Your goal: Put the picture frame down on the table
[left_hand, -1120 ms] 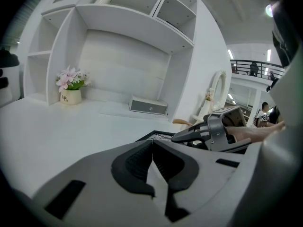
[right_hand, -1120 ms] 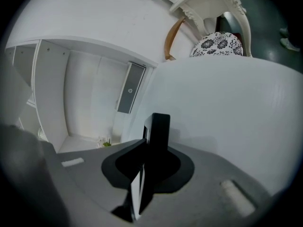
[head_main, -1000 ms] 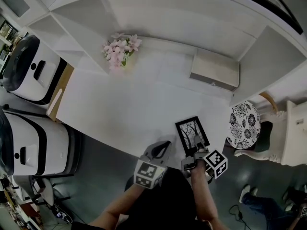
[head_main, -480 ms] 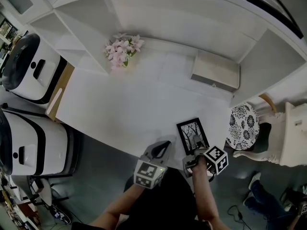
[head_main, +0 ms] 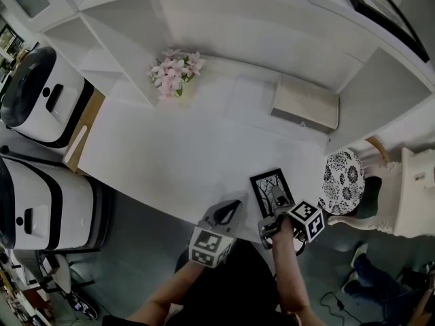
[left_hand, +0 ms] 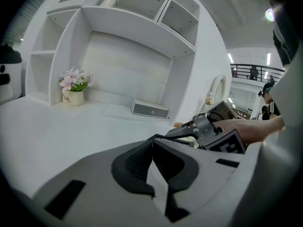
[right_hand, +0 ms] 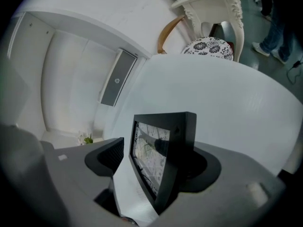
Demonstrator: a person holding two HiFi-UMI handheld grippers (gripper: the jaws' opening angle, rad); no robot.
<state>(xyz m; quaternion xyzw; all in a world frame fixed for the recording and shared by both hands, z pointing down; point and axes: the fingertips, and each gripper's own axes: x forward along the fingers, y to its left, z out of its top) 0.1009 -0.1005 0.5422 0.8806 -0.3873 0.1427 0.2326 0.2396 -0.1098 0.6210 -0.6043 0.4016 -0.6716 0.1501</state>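
Note:
The black picture frame [head_main: 272, 190] with a tree print lies on the white table [head_main: 197, 148] near its front right edge. My right gripper [head_main: 277, 208] sits at the frame's near end, and its jaws have just been opening. In the right gripper view the frame [right_hand: 163, 155] stands between the wide jaws of the right gripper [right_hand: 156, 148]. It leans on one pad, with a gap to the other. My left gripper [head_main: 231, 209] hovers just left of the frame. In its own view the left gripper [left_hand: 152, 143] is shut on nothing.
A vase of pink flowers [head_main: 173, 70] and a grey box [head_main: 304, 100] stand at the back of the table under white shelves. A patterned stool [head_main: 343, 180] is off the right edge. White appliances [head_main: 41, 97] stand on the left.
The right jaws have opened off the frame's near end, and the right gripper has tilted a little. The frame and the left gripper stay where they were.

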